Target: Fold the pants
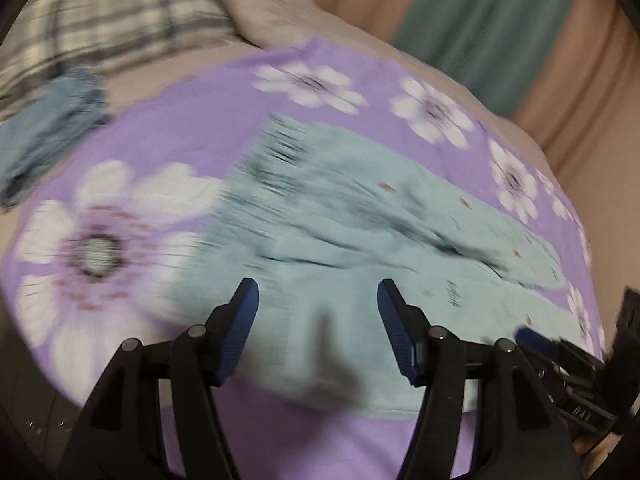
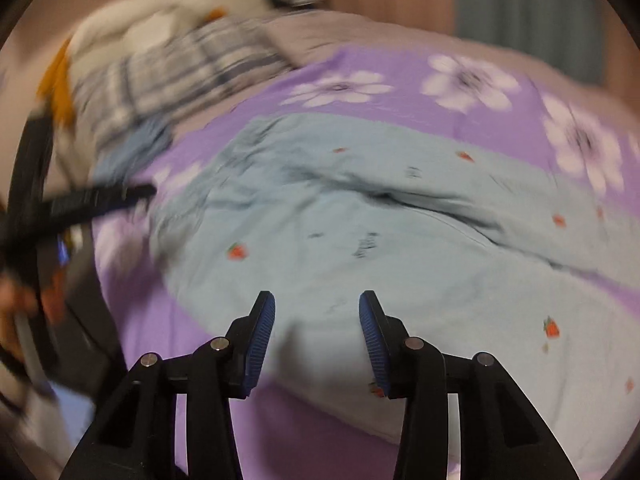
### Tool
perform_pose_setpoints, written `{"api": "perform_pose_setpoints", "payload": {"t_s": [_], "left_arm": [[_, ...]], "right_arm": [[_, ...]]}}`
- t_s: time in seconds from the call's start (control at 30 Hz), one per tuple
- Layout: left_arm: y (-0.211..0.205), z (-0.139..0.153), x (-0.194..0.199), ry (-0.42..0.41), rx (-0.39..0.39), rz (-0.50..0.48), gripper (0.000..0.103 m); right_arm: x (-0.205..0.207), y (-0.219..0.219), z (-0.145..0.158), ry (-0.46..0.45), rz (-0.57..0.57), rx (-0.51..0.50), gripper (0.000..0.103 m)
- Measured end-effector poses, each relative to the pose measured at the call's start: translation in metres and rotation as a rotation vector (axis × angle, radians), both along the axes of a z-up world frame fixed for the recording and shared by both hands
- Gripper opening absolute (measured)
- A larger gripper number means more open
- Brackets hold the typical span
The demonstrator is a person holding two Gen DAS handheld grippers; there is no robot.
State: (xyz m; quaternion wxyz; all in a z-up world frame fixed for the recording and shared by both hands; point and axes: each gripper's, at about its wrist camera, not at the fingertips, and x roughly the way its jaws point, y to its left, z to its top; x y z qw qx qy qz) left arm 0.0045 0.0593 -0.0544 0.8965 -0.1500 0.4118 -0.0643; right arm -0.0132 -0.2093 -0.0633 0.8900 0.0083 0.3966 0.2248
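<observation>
Above the bed's near edge, we hold both claws, left [image 1: 318,308] and right [image 2: 317,312], spread and empty over the flattened pale-blue pants [image 2: 360,216], ready for folding.

Purple flowered sheet [image 1: 168,140], plaid pillow [image 1: 100,20], crumpled blue cloth [image 1: 48,136]

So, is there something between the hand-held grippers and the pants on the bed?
Nothing visible. The left hand-held gripper and the right hand-held gripper both hang open just above the light blue pants, which lie uncovered on the purple flowered sheet. The frames are blurred, though.
</observation>
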Motion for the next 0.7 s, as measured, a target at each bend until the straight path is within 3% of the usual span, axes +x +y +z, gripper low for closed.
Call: {"api": "perform_pose_setpoints", "payload": {"t_s": [0.07, 0.17, 0.27, 0.37, 0.4, 0.47, 0.53, 0.63, 0.7], "left_arm": [[-0.021, -0.015, 0.014, 0.053, 0.037, -0.053, 0.062], [-0.033, -0.041, 0.025, 0.150, 0.071, -0.086, 0.062], [-0.030, -0.046, 0.019, 0.121, 0.117, -0.116, 0.061], [-0.018, -0.050, 0.013, 0.109, 0.233, -0.111, 0.062], [-0.011, -0.053, 0.012, 0.111, 0.260, -0.102, 0.056], [0.001, -0.053, 0.010, 0.104, 0.204, -0.113, 0.056], [0.004, -0.053, 0.011, 0.117, 0.234, -0.089, 0.058], [0.002, -0.054, 0.014, 0.133, 0.258, -0.069, 0.057], [0.003, -0.056, 0.016, 0.136, 0.246, -0.071, 0.058]], "right_arm": [[0.006, -0.009, -0.001, 0.027, -0.014, 0.091, 0.044], [0.014, -0.009, -0.012, 0.092, -0.023, 0.136, 0.044], [0.014, -0.011, -0.023, 0.227, 0.044, 0.211, 0.044], [-0.005, -0.004, -0.025, 0.229, 0.078, 0.104, 0.044], [-0.008, -0.006, -0.026, 0.238, 0.078, 0.094, 0.044], [-0.008, -0.022, -0.022, 0.258, 0.076, 0.192, 0.044], [0.001, -0.040, -0.015, 0.235, 0.031, 0.307, 0.044], [0.021, -0.054, -0.016, 0.171, -0.101, 0.284, 0.044], [0.036, -0.053, -0.033, 0.201, -0.156, 0.223, 0.044]]}}
